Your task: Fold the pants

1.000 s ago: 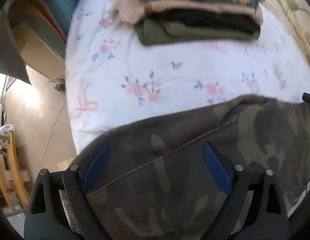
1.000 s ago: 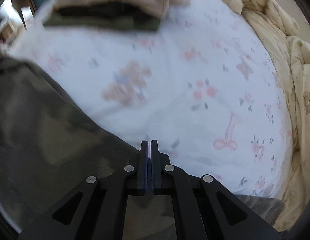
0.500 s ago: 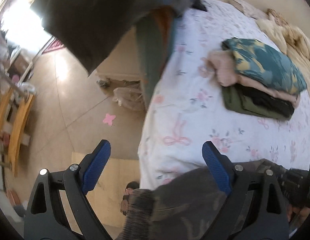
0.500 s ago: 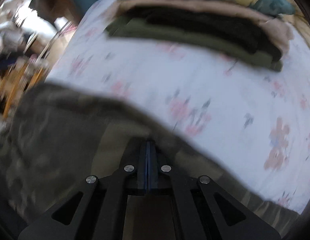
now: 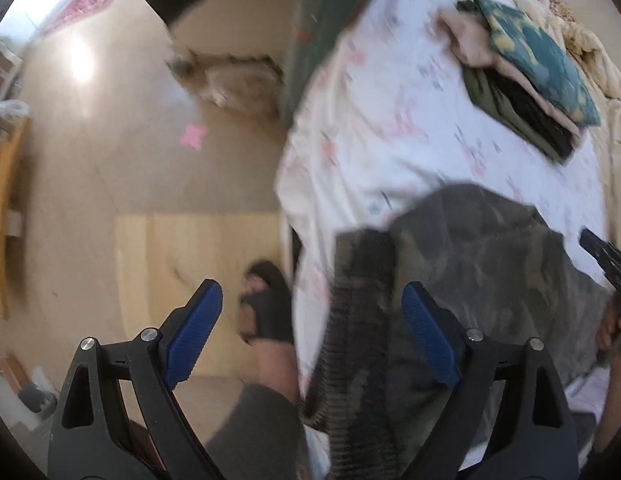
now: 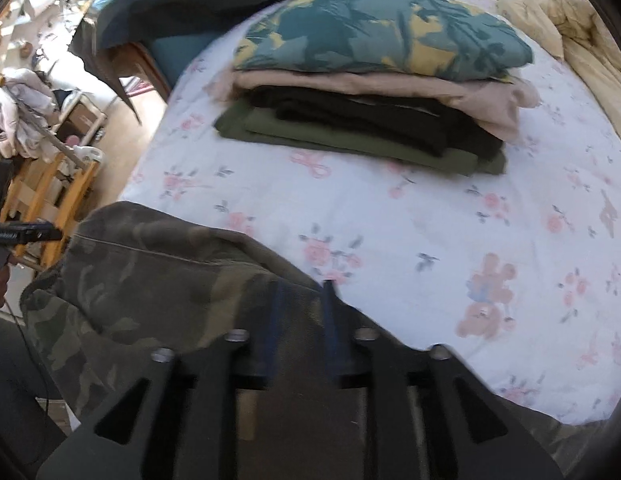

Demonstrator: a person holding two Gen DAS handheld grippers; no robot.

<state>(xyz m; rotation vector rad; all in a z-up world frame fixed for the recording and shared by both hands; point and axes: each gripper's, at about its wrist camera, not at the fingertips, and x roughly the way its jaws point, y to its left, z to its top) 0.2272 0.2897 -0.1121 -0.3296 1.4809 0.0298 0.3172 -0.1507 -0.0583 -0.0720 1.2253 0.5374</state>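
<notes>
The camouflage pants (image 6: 158, 276) lie bunched at the near edge of the bed (image 6: 450, 216), on the floral sheet, with their ribbed waistband (image 5: 358, 320) draped toward the bed's near left corner. The left gripper (image 5: 310, 336) hangs over that corner with its blue-padded jaws spread wide; the waistband lies below the gap and neither pad presses on it. The right gripper (image 6: 300, 320) stands over the pants with its jaws slightly parted, having just been opening; the fabric shows beneath the gap and is not pinched. A stack of folded clothes (image 6: 370, 92) sits toward the far edge of the bed, well apart from the pants. A cream quilt (image 6: 570, 28) is crumpled along the far right edge.
</notes>
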